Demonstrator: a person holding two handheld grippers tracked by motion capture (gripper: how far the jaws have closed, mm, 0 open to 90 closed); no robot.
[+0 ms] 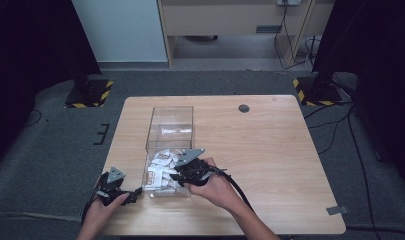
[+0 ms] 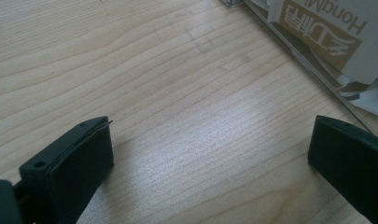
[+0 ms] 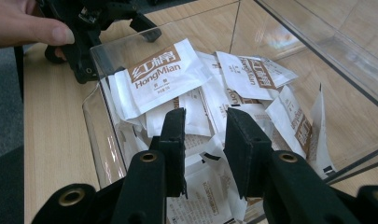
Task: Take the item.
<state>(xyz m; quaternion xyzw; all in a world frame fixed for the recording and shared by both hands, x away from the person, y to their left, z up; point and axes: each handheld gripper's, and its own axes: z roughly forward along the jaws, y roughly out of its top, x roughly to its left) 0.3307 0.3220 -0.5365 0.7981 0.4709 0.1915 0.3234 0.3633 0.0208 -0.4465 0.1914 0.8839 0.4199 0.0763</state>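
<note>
Now the right gripper (image 3: 203, 140) dips into the clear box (image 1: 171, 114), jaws parted narrowly over the heap of white packets (image 3: 224, 93), likely picking one, nothing pinched yet. Left gripper (image 2: 210, 154) rests wide open on the bench (image 2: 154, 70) beside it, out of the way.

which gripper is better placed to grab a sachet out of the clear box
Right. The right gripper hangs inside the clear box, jaws apart just over the white sachets. The left gripper rests open on the table, outside the box wall.
</note>
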